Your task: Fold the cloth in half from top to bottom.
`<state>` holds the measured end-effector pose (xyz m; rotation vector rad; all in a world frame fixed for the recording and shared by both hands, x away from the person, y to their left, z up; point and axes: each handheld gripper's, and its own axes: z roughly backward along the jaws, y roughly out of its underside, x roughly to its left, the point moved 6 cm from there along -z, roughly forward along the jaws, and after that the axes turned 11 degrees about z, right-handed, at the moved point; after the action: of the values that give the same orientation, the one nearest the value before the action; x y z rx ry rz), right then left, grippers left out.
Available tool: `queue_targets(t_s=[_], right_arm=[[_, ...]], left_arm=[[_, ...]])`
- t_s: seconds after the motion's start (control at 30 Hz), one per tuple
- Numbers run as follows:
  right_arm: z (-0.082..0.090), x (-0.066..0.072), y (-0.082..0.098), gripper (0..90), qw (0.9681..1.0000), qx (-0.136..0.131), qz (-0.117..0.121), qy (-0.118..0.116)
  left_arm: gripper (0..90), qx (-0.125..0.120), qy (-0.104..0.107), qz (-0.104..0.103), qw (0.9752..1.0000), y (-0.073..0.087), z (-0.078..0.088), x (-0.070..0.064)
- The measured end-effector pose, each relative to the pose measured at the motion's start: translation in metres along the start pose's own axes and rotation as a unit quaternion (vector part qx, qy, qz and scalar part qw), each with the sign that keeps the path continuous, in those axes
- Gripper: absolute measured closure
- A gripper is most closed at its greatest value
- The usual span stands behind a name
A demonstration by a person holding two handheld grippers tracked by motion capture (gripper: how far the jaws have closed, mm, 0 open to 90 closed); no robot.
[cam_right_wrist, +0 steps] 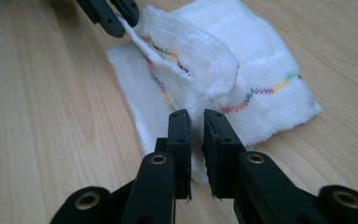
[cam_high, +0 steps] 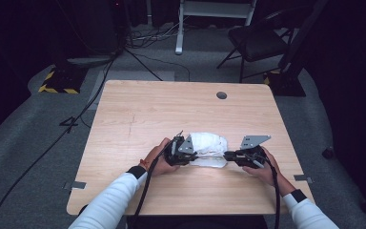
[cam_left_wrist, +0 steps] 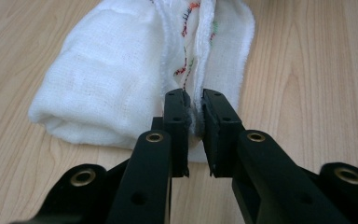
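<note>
a: where the white cloth (cam_high: 208, 149) lies, seen from above: on the near half of the wooden table (cam_high: 138, 109), about midway across, between the two hands.

b: agreed. folded into a thick, rumpled bundle, with multicoloured zigzag stitching along the hems.

a: left gripper (cam_high: 190, 155) at the cloth's left end, held by the left hand (cam_high: 156, 159)?

b: yes, lying low and pointing inward. in the left gripper view, jaws nearly together, pinching a raised ridge of layered hem (cam_left_wrist: 196, 88) right at the tips. fabric visibly squeezed in the narrow gap.

a: and the right gripper (cam_high: 227, 155)?

b: at the cloth's right end, in the right hand (cam_high: 263, 167), pointing inward toward the other. in the right gripper view, jaws again drawn close, clamped on an upstanding fold of the cloth's near edge (cam_right_wrist: 193, 109).

a: anything stretched between the two?

b: a lifted ridge of hem running from one pair of jaws to the other, standing clear of the layers below. rest of the bundle flat on the wood.

a: other gripper seen from the right gripper view?

b: black tips at top left (cam_right_wrist: 116, 14), biting the far end of that same ridge.

a: beyond the table?

b: grey carpet, black cables (cam_high: 52, 143) trailing across it, a black folding chair (cam_high: 257, 40) at top right, a yellow-and-black striped block (cam_high: 57, 82) at left. white sleeves at the bottom edge.
</note>
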<state>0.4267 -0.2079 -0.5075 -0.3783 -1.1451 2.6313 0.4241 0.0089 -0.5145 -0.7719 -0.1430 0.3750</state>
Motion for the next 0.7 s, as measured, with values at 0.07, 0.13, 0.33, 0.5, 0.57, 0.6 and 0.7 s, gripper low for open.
queue_targets(t_s=[0.07, 0.13, 0.33, 0.5, 0.57, 0.6, 0.7], right_arm=[[-0.001, 0.002, 0.002, 82.1, 1.0000, 0.004, 0.003, -0.002], [-0.001, 0.004, 0.003, 82.4, 0.9999, 0.006, 0.007, -0.005], [0.000, 0.008, 0.008, 82.4, 0.9999, 0.012, 0.005, -0.001], [0.005, 0.008, 0.010, 81.7, 0.9999, 0.012, 0.003, 0.005], [0.009, 0.007, 0.010, 81.2, 0.9999, 0.007, 0.001, 0.010], [0.010, 0.006, 0.010, 81.0, 0.9999, 0.005, -0.001, 0.015], [0.013, 0.002, 0.006, 77.8, 0.9995, -0.002, -0.006, 0.030]], left_arm=[[78.2, 0.003, -0.001, -0.001, 1.0000, 0.002, 0.001, -0.002], [78.3, 0.005, 0.000, -0.004, 1.0000, 0.003, 0.002, -0.003], [78.4, 0.007, 0.009, 0.000, 0.9999, 0.008, 0.004, -0.007], [78.2, 0.012, 0.021, -0.005, 0.9997, 0.012, 0.008, -0.015], [78.0, 0.012, 0.023, -0.006, 0.9996, 0.014, 0.011, -0.018], [77.6, 0.013, 0.024, -0.005, 0.9996, 0.016, 0.012, -0.019], [74.9, 0.008, 0.023, 0.001, 0.9997, 0.017, 0.017, -0.019]])
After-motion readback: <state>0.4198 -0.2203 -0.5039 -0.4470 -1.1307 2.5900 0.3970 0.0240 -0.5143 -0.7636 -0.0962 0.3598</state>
